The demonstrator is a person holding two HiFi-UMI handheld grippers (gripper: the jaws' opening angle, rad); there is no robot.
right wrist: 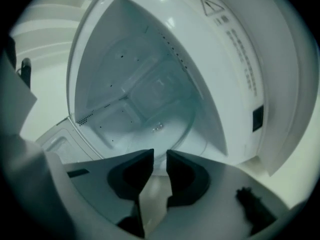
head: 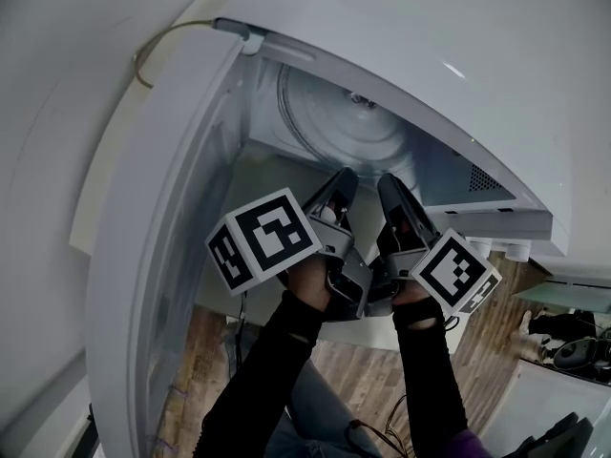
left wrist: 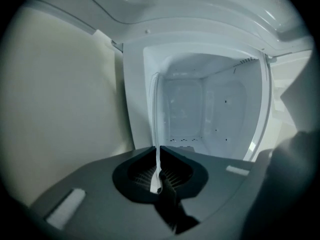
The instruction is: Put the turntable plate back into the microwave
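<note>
**At the microwave's mouth: left gripper pinches the plate, right gripper gapes**

Between the left gripper's (left wrist: 159, 153) jaws stands the thin rim of the turntable plate (left wrist: 156, 114). The left gripper view shows the glass edge-on as a pale line, with both pads closed against it. The right gripper's (right wrist: 159, 156) jaws stand a narrow gap apart with nothing pressed between them. The near rim of the plate (right wrist: 145, 104) lies just beyond their tips, and its small hub shows further in.

From the head view, the left gripper (head: 342, 181) and the right gripper (head: 391, 184) sit side by side, both pointing into the open cavity. The turntable plate (head: 334, 122) shows as a clear disc inside that cavity, just ahead of the fingertips. Whether it rests on the cavity floor cannot be told.

Behind the jaws ride the marker cubes, one on the left (head: 263, 239) and one on the right (head: 456, 270). A hand (head: 310, 280) in a black sleeve grips each tool. The microwave (head: 430, 55) is white, and its door (head: 162, 256) hangs open at the left of the head view. A wooden floor (head: 200, 351) shows below.
</note>
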